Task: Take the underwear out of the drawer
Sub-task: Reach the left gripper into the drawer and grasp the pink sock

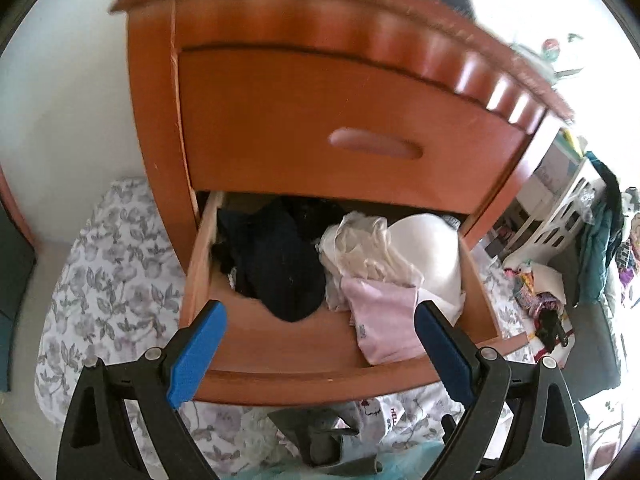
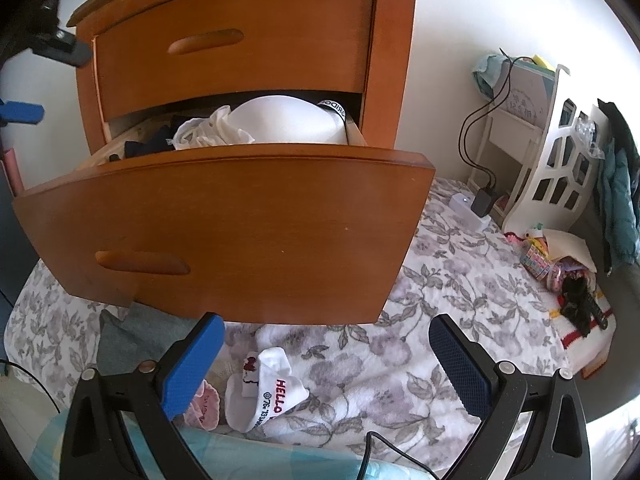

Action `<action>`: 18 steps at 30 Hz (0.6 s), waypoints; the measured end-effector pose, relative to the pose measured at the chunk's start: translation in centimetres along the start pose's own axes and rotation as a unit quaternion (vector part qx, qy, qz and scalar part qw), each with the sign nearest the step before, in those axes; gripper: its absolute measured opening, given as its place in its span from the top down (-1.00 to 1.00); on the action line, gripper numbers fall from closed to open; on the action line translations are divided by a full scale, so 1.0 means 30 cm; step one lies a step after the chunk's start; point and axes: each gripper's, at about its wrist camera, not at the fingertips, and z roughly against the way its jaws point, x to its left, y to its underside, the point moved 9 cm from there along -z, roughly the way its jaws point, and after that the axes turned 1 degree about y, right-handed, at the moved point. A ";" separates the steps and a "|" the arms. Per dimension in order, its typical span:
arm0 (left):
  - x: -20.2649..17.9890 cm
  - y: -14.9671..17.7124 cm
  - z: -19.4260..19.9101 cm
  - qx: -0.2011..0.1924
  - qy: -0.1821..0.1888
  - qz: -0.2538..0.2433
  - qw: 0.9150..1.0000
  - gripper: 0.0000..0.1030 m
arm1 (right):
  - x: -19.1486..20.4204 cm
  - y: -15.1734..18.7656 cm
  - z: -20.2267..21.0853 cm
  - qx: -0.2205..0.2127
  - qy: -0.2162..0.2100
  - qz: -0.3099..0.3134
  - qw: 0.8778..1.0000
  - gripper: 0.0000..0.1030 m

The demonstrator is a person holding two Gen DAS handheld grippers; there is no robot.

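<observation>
We hold the left hand-held gripper spread open, empty — the pink underwear lies just ahead, right of centre, nearer than the right hand-held gripper, also open.

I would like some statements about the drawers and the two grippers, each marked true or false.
1. The lower drawer is pulled open. True.
2. The upper drawer is open too. False: it is closed.
3. The left gripper holds a dark garment. False: its fingers are apart and hold nothing.
4. A pink garment lies in the lower drawer beside a dark pile. True.
5. The right gripper is open above the floral cover, in front of the drawer. True.
</observation>
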 end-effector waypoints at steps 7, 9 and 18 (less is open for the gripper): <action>-0.008 0.008 -0.165 0.083 0.023 0.026 0.996 -0.84 | -0.004 0.007 -0.015 0.010 -0.007 -0.007 1.000 -1.00; -0.013 0.011 -0.215 0.106 0.030 0.034 0.993 -0.84 | -0.009 0.009 -0.024 0.015 -0.010 -0.012 1.000 -1.00; -0.059 0.001 -0.353 0.162 0.052 0.057 0.984 -0.70 | -0.020 0.024 -0.058 0.036 -0.020 -0.026 0.999 -1.00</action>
